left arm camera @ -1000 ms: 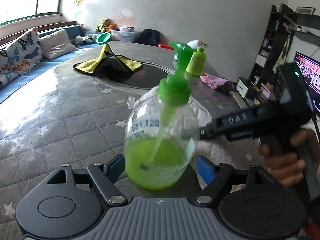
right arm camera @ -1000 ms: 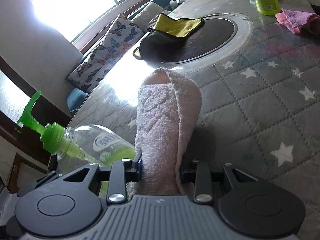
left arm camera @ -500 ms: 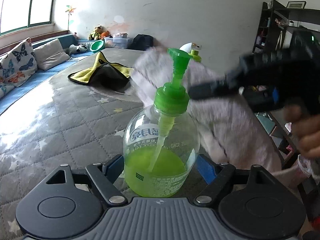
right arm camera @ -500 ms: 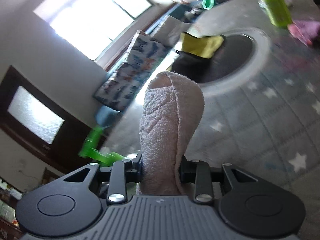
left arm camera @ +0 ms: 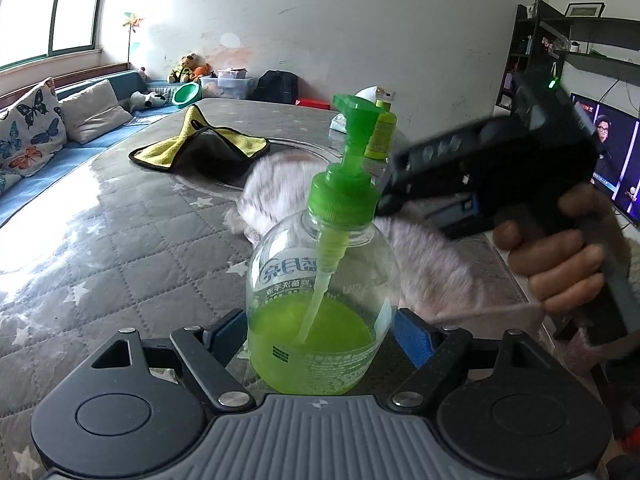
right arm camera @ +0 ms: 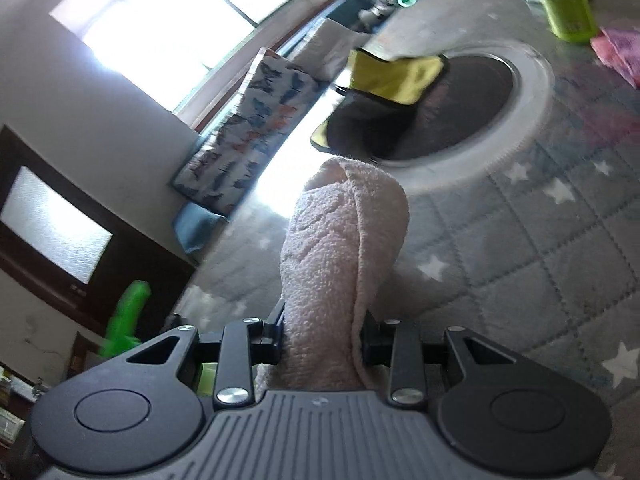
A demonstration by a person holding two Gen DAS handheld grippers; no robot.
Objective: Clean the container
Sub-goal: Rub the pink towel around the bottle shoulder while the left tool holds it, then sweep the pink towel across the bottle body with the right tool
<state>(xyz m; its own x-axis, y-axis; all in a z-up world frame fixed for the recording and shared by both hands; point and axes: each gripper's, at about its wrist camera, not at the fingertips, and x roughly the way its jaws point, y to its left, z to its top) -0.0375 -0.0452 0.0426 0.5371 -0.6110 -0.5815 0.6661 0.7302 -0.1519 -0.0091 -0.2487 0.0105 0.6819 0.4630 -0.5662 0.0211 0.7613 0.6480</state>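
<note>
The bottle [left arm camera: 320,300], a clear pump bottle part-filled with green liquid, is held upright at the near edge of the quilted table [left arm camera: 120,248], clamped by its lower body between the blue pads of the left gripper [left arm camera: 320,336]. Its grip has loosened and tightened a little within the last second, yet the bottle has stayed where it was. The right gripper [right arm camera: 322,340] is closed on a folded pale towel [right arm camera: 344,248], which sticks out forward between its fingers.

A second ago the towel was pressed low against the bottle's right side. It has since been swept up, and now it is blurred behind and to the right of the green pump [left arm camera: 348,184], level with the bottle's shoulder. From this a wiping stroke is judged to be under way, with the upper body and neck being covered. The label side nearest the left camera is probably not yet wiped.
</note>
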